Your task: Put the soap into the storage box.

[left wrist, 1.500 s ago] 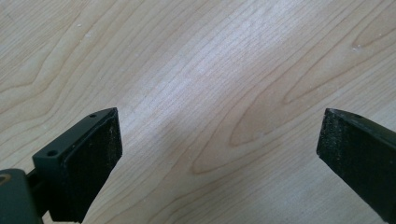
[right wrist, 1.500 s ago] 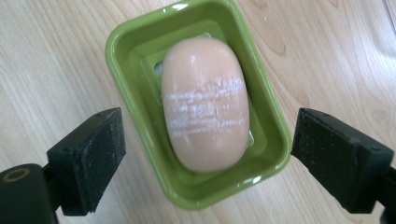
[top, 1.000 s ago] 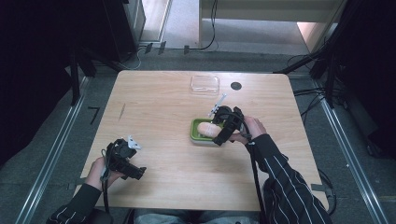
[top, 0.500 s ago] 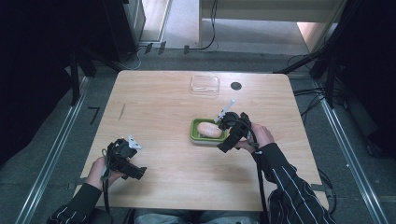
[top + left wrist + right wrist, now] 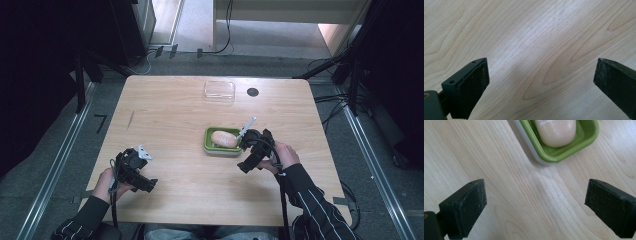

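Note:
A green tray (image 5: 212, 146) sits near the middle of the wooden table (image 5: 175, 115), with a pale bread roll (image 5: 223, 138) lying in it. The right gripper view shows the tray (image 5: 584, 140) and the roll (image 5: 556, 131) at the top, beyond the jaws. My right gripper (image 5: 246, 165) is just right of the tray and nearer the front edge; it is open over bare wood (image 5: 536, 202). My left gripper (image 5: 145, 184) rests at the front left, open, with only wood grain between its jaws (image 5: 541, 80).
A clear plastic lid (image 5: 219, 90) lies at the back of the table, beside a round black hole (image 5: 252, 92). A short pencil-like mark (image 5: 131, 119) is at the left. Dark stands and cables surround the table on the floor.
My right gripper has drawn back from over the tray toward the front edge, leaving the roll lying in the tray. The left gripper has not moved.

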Demonstrator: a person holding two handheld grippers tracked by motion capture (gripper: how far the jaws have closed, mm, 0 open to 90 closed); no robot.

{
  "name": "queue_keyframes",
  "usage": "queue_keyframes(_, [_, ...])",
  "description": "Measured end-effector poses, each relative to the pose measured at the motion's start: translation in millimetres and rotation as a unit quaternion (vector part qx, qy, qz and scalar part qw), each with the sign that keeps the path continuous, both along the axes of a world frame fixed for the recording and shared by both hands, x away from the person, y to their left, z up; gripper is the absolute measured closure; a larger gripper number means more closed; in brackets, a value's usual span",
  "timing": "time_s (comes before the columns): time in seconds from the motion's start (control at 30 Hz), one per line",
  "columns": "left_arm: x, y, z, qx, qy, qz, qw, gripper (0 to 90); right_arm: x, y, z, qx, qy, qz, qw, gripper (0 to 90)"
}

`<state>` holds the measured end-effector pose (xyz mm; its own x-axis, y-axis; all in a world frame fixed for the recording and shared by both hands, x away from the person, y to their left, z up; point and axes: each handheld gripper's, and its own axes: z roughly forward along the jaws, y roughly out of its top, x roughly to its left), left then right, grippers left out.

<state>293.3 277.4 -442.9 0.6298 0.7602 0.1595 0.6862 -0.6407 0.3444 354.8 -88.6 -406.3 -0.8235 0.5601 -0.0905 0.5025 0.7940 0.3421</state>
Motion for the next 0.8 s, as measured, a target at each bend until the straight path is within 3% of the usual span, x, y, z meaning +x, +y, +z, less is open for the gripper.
queue_keyframes(0.47, [1.6,-3.4,-0.9,0.000,0.002,-0.004,1.0000,0.5,-22.4,-13.3,-22.8,-0.016,0.020,-0.008,0.9996,4.1])
queue_keyframes(0.8, [2.4,-4.8,-0.8,0.002,0.004,-0.006,1.0000,0.5,-36.4,-17.7,-38.4,-0.033,0.054,0.004,0.9980,4.4])
